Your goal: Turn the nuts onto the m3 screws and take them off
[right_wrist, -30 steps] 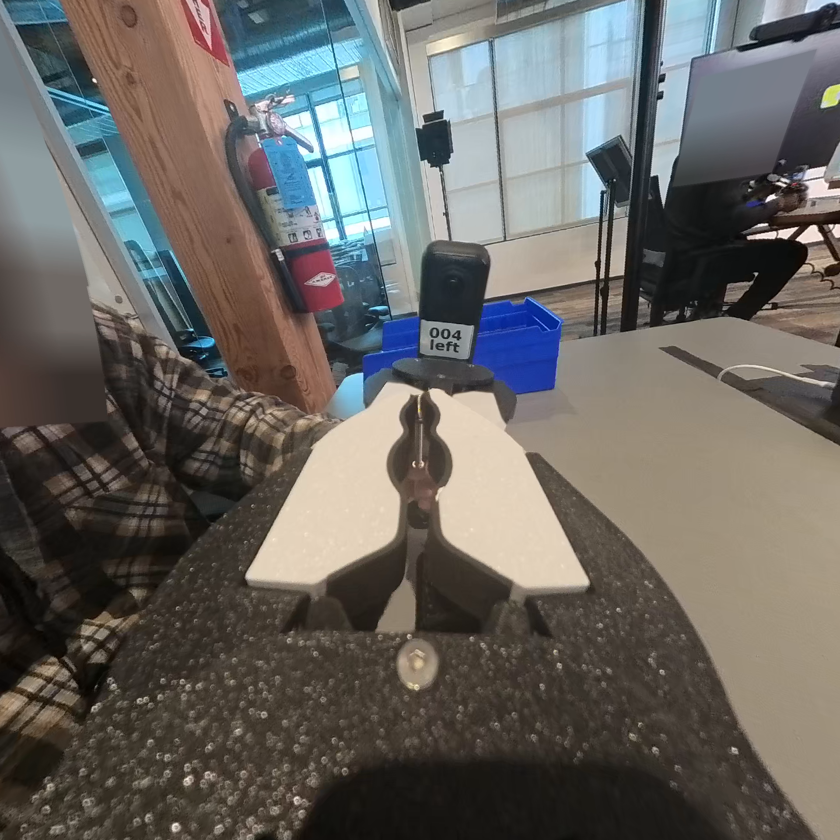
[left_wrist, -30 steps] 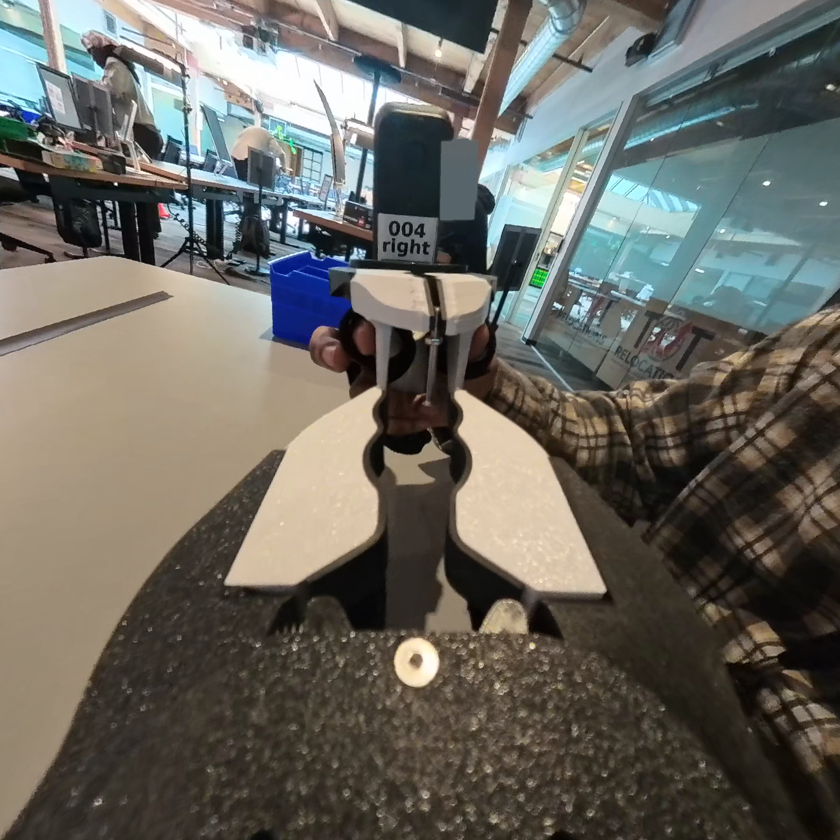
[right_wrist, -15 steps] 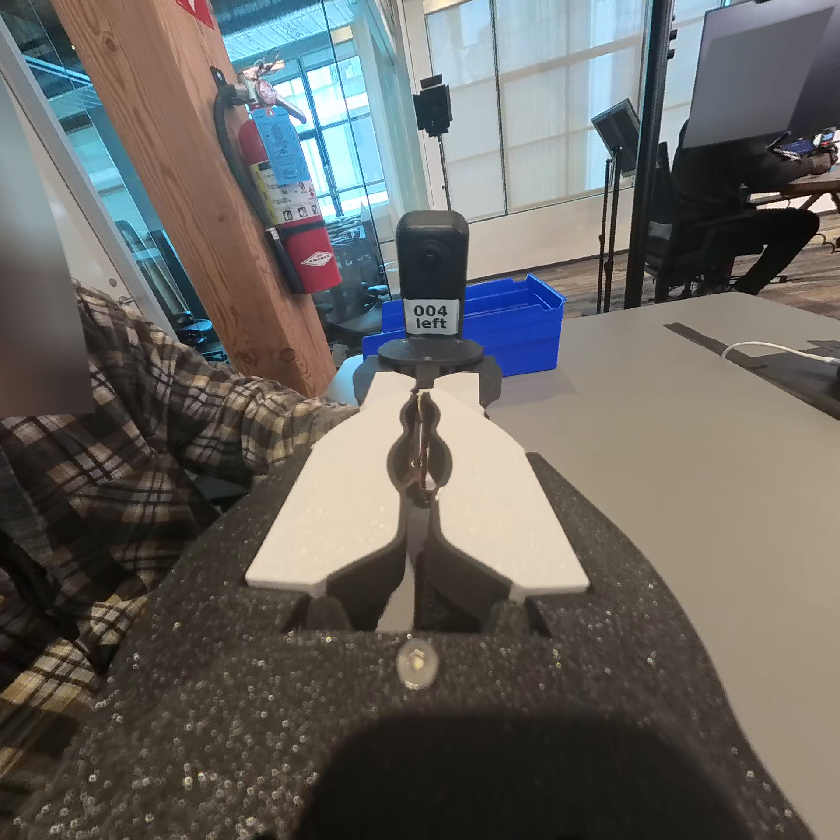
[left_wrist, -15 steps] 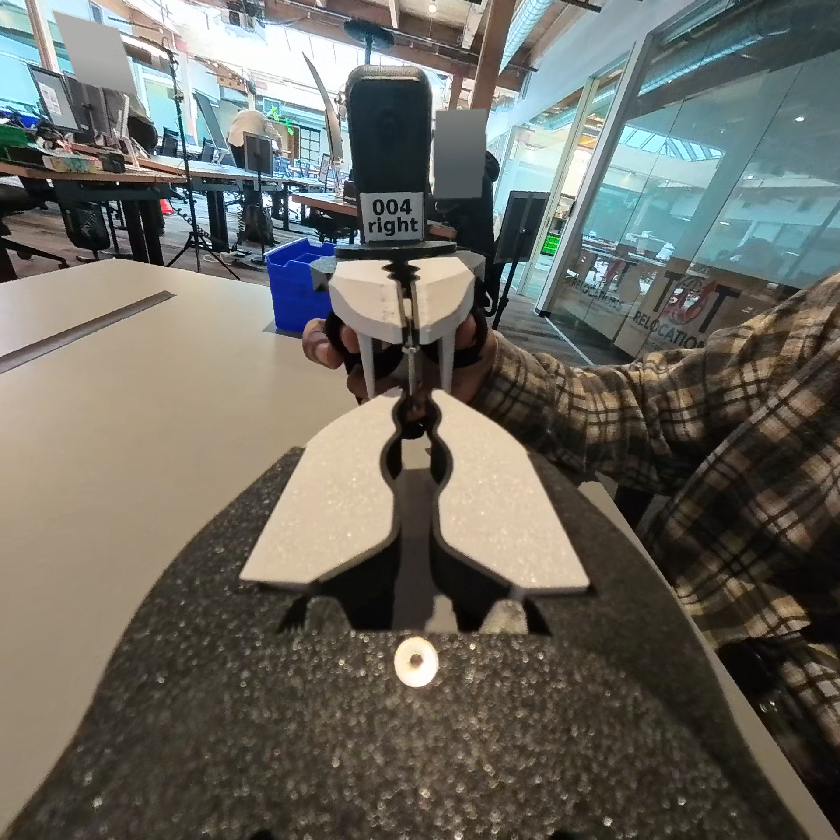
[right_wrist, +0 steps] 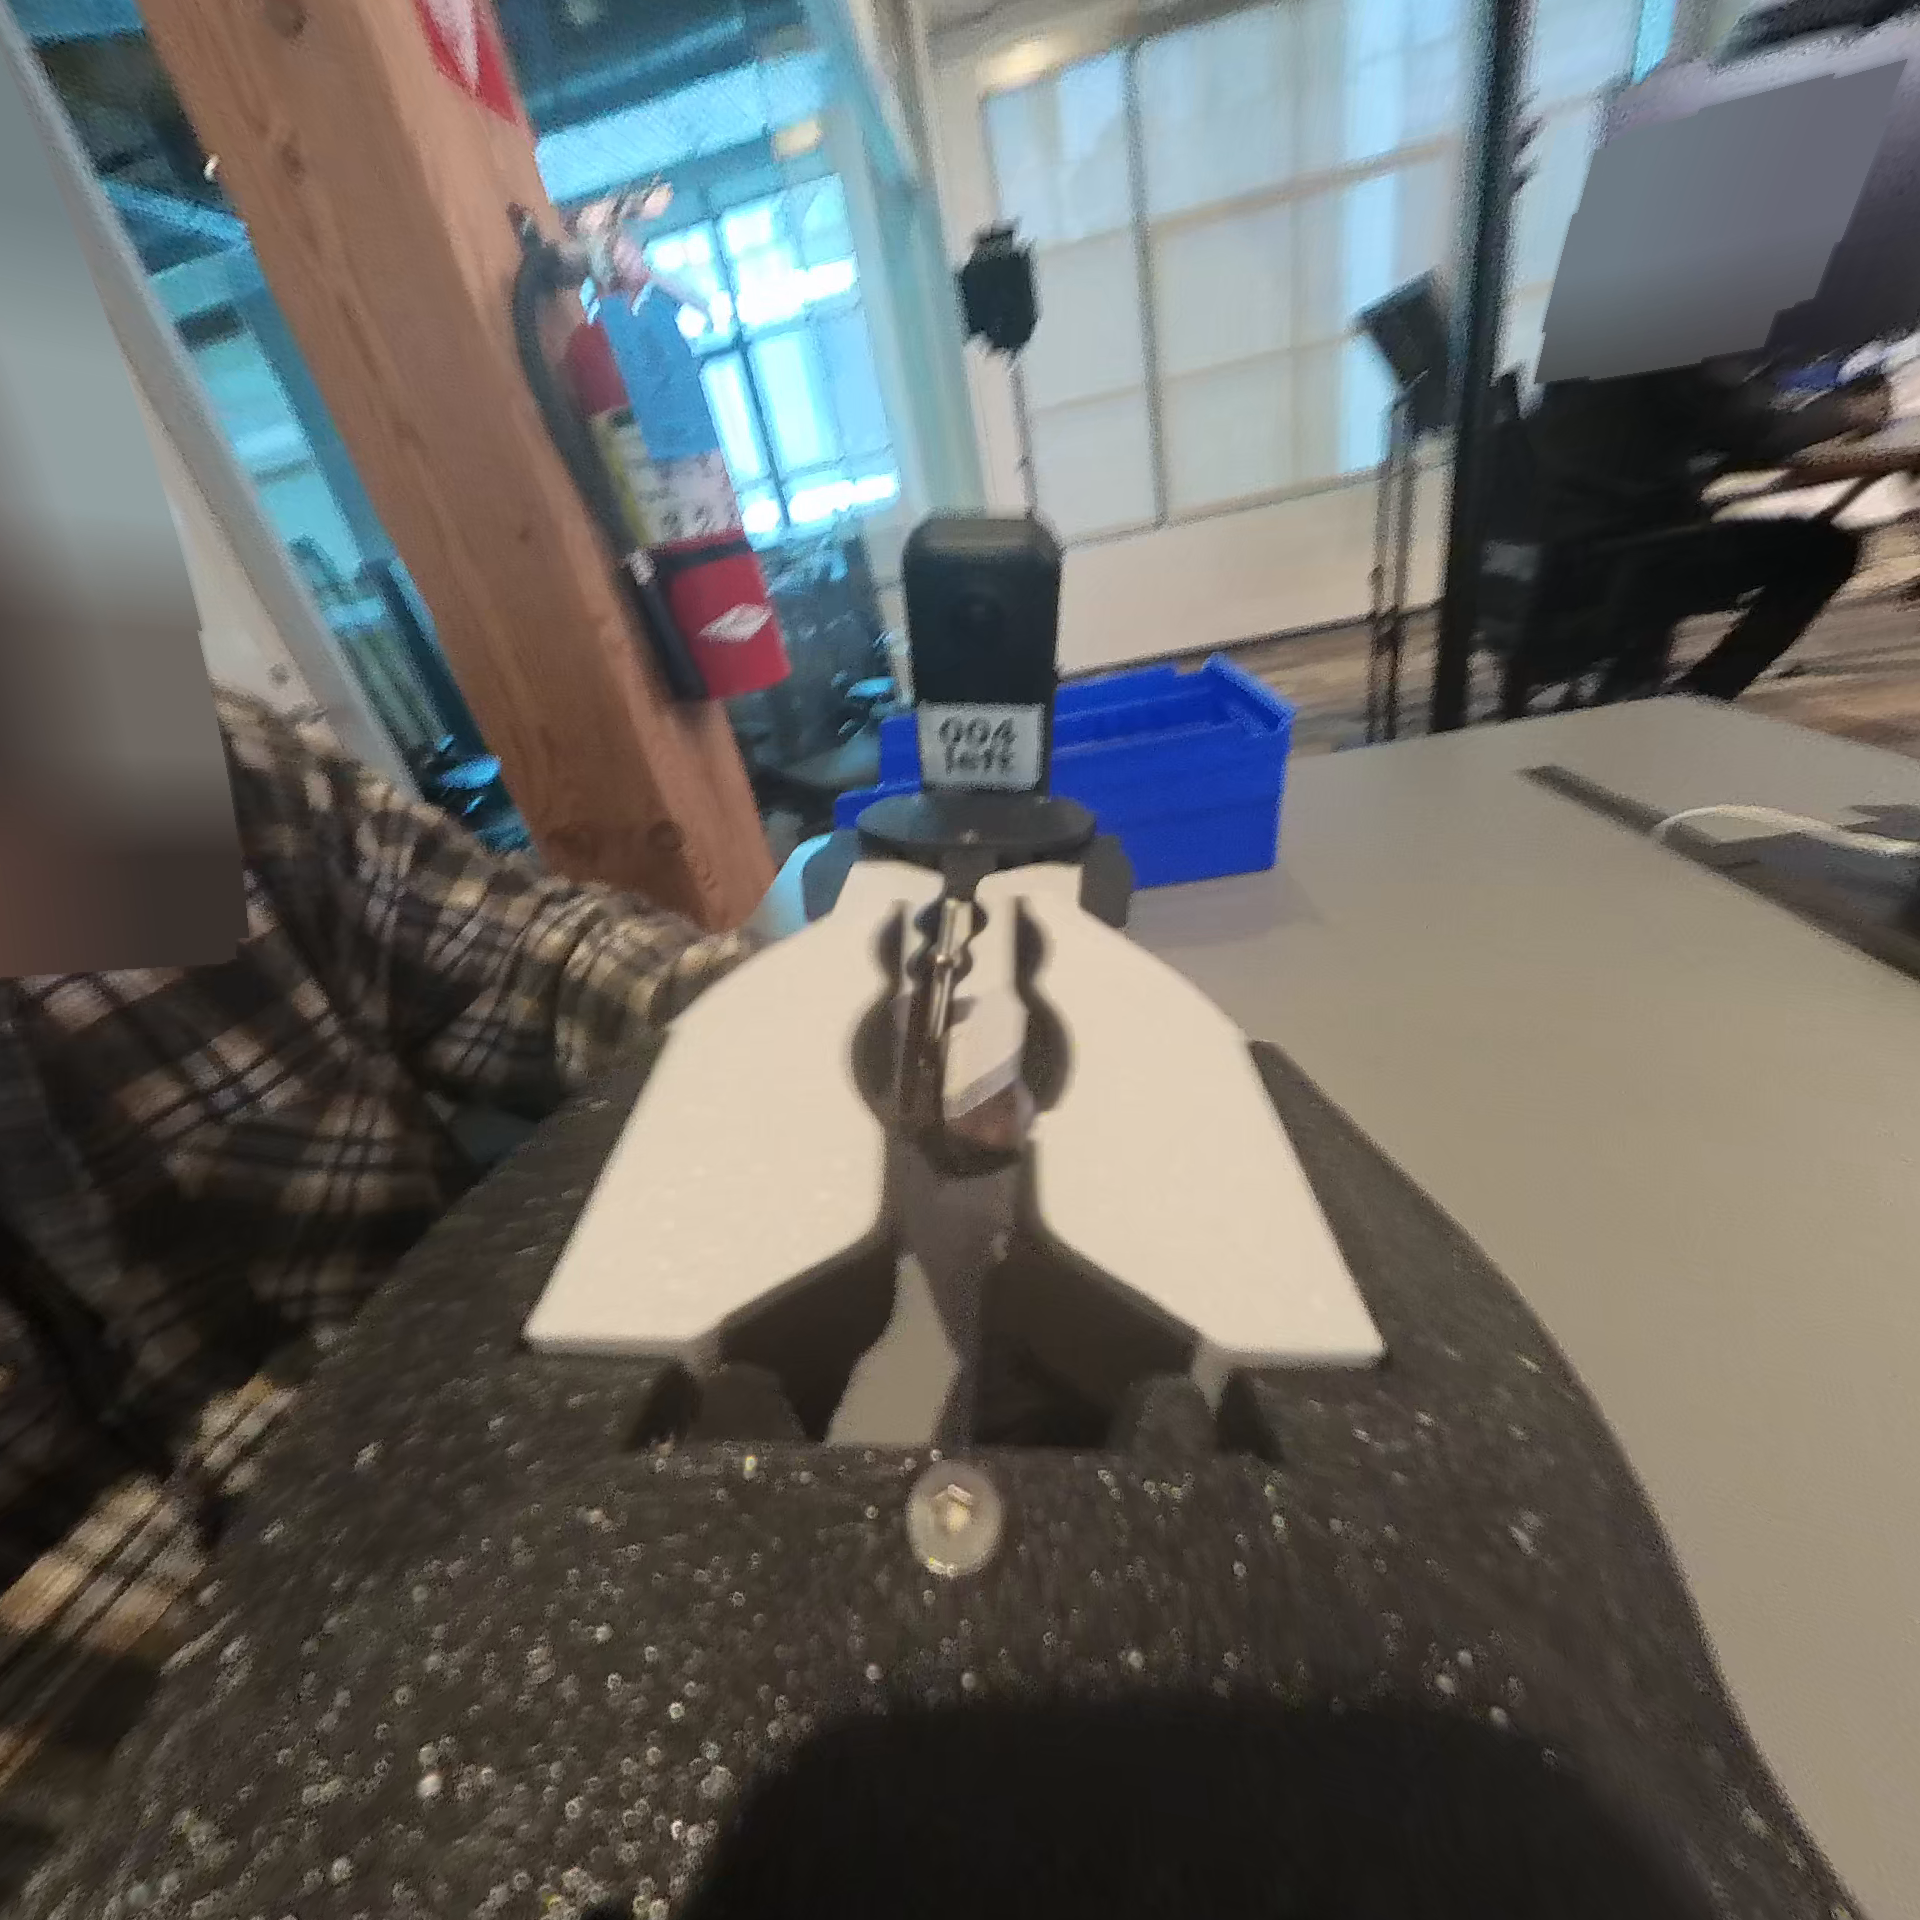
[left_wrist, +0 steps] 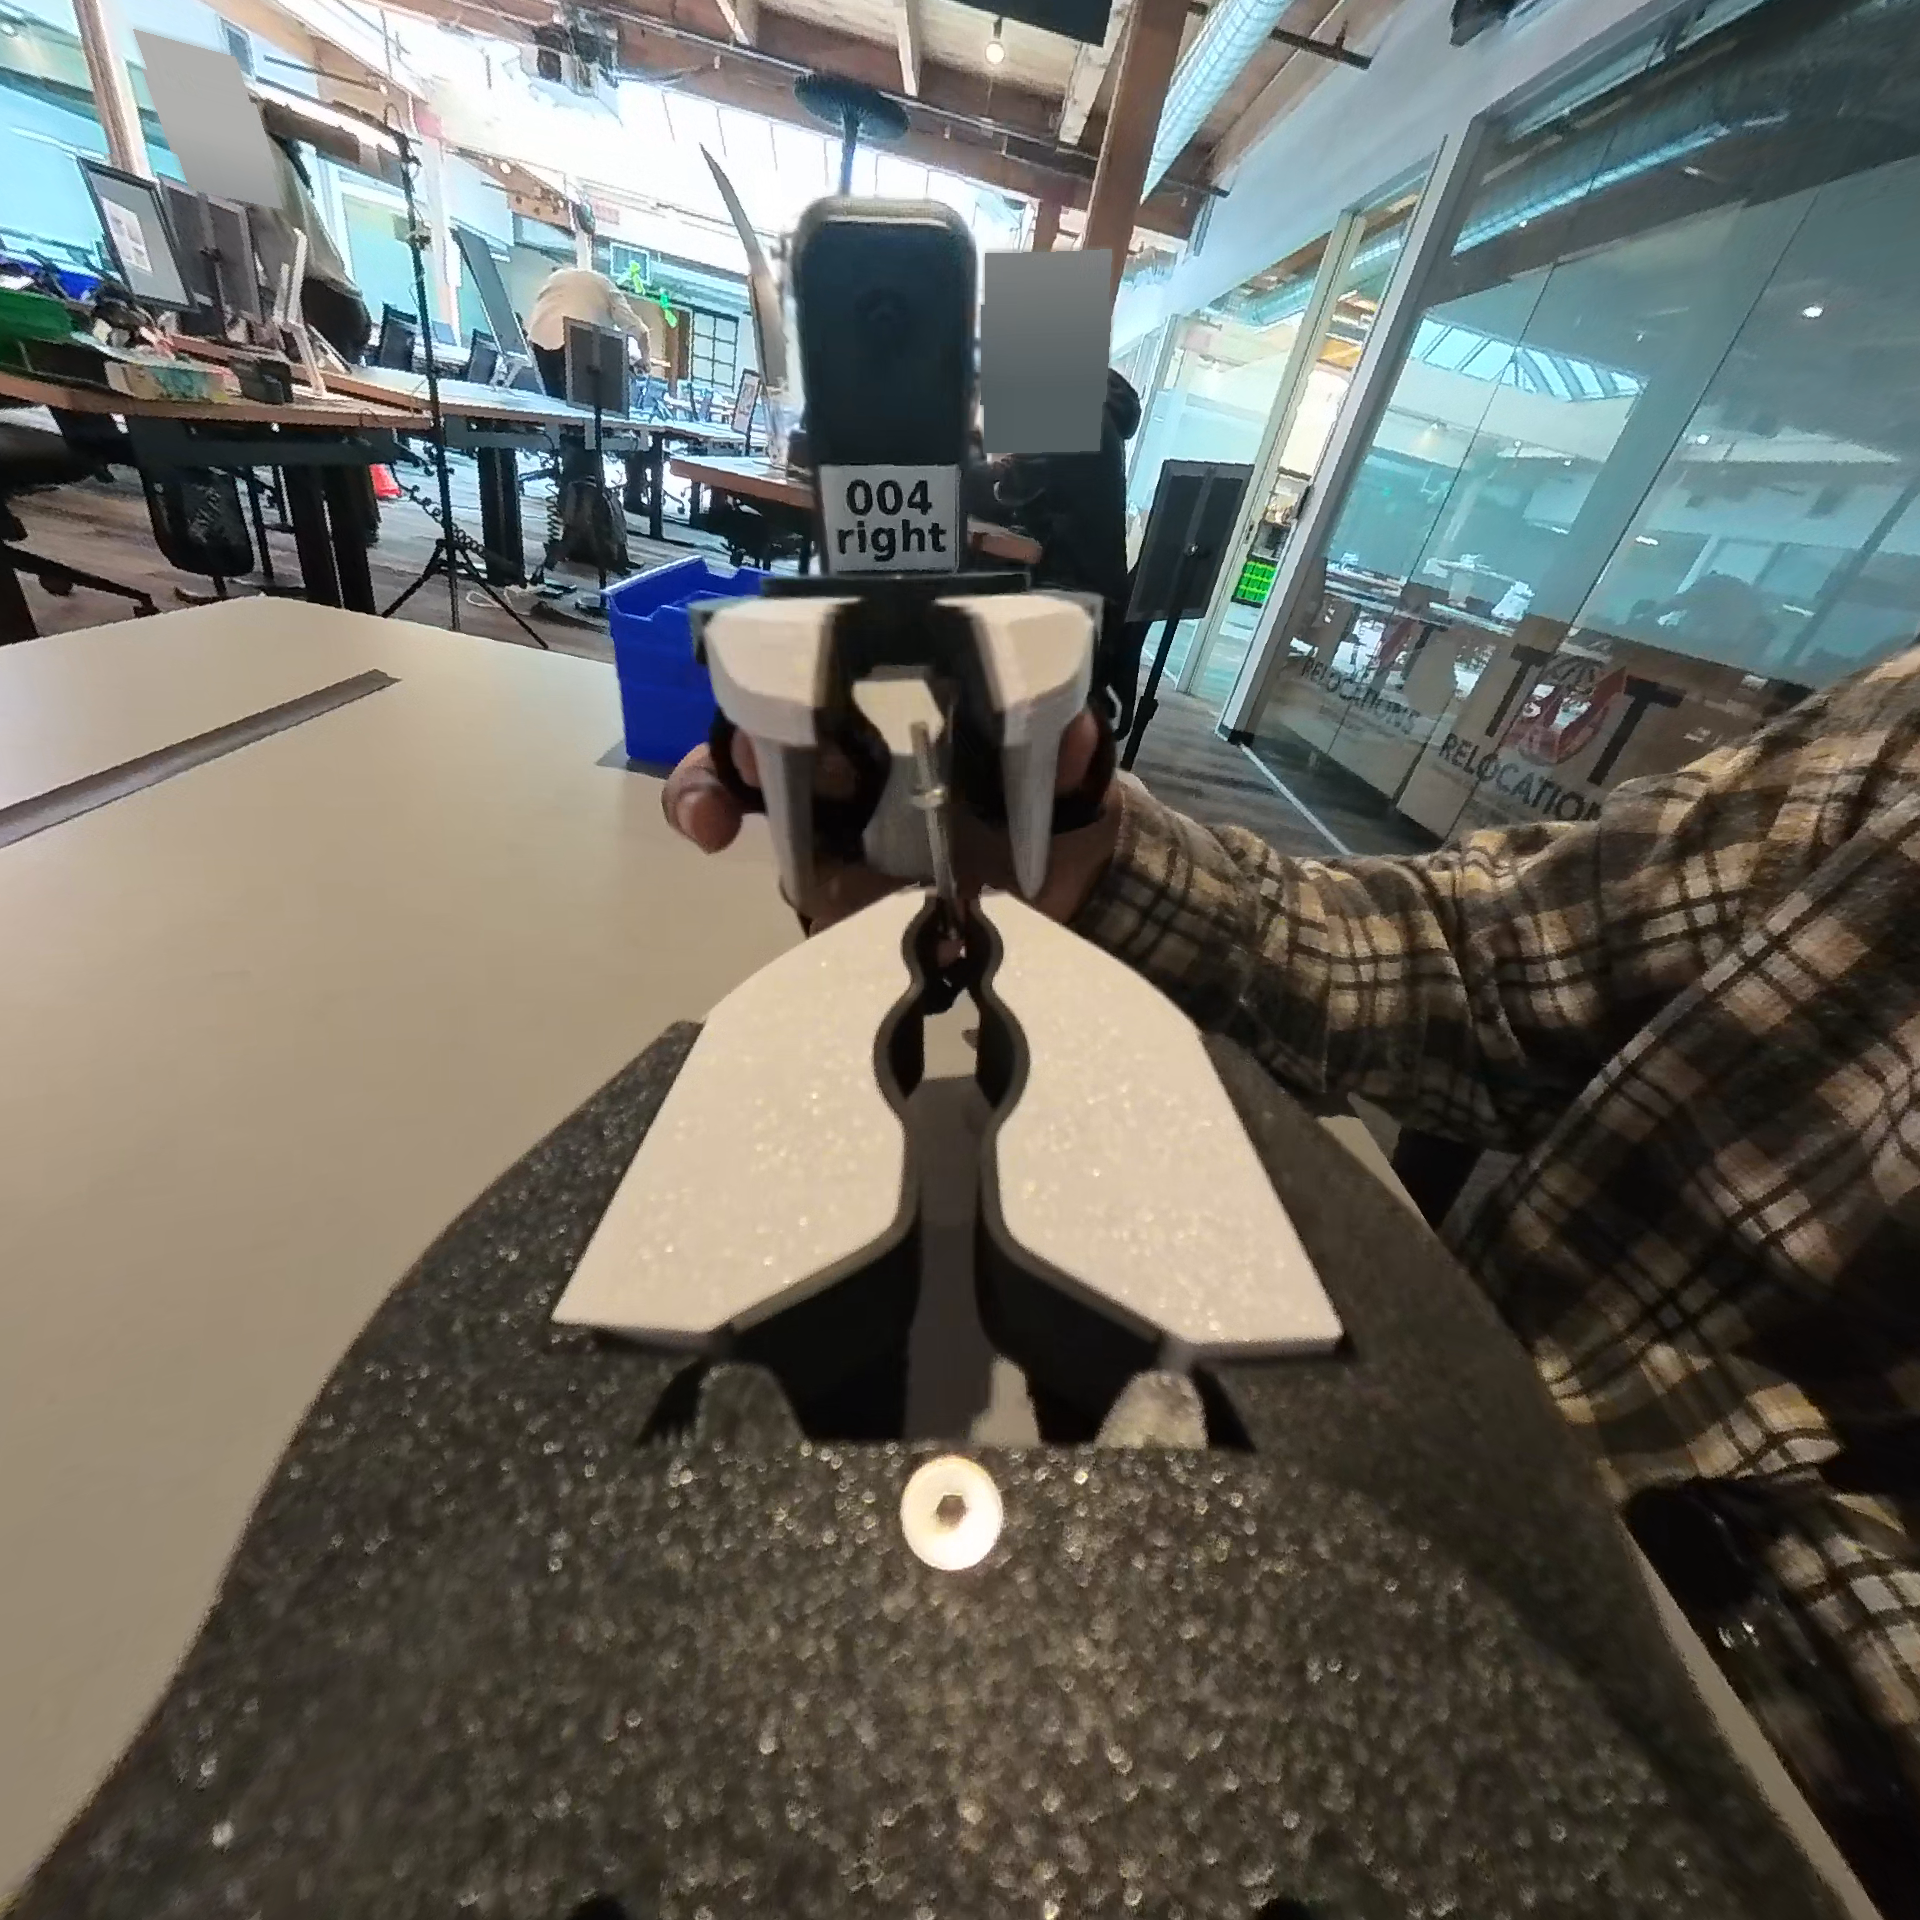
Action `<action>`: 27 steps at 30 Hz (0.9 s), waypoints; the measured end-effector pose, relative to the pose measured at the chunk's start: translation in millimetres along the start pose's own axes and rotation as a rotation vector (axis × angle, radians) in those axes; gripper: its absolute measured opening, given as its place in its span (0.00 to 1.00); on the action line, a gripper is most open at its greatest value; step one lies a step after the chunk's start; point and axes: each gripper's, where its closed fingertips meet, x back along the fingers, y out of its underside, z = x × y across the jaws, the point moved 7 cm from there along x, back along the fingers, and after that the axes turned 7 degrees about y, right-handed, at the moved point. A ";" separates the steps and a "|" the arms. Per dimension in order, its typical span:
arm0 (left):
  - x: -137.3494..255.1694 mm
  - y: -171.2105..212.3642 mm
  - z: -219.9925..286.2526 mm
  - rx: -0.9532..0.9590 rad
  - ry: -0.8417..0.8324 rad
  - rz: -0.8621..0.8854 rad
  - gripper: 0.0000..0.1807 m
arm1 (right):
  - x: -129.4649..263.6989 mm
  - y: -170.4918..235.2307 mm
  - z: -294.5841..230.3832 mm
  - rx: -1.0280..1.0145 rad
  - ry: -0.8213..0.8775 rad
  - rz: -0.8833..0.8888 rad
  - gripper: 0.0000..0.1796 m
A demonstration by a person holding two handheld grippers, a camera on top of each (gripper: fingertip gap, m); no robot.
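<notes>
My two grippers face each other above the grey table. A thin metal screw with a small nut on its shaft runs between them. My left gripper is shut on the near end of the screw. My right gripper stands open; its white fingers are apart on both sides of the screw and do not touch it. In the blurred right wrist view my right gripper shows a wide gap, with the screw in it.
A blue bin stands on the table behind the grippers and also shows in the right wrist view. A plaid sleeve reaches in from the right. A wooden post with a fire extinguisher stands beyond the table edge. My left and right fingertips are right by each other.
My left gripper has closed on the screw's end. My right gripper, shut on the screw before, has opened and let it go.
</notes>
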 end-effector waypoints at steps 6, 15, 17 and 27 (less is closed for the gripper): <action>3.6 -1.2 -0.2 -0.007 0.008 0.039 0.02 | 8.6 -6.4 3.5 0.041 0.143 0.089 0.32; -0.1 -11.2 17.2 -0.093 0.050 0.071 0.02 | -5.2 -8.3 -3.2 0.076 0.245 0.009 0.43; 1.0 -13.5 19.3 -0.109 0.044 0.078 0.02 | 2.3 -12.6 -6.0 0.069 0.256 0.007 0.43; 1.3 -18.6 26.2 -0.150 0.056 0.108 0.02 | -13.0 -20.0 -13.7 0.072 0.238 -0.054 0.42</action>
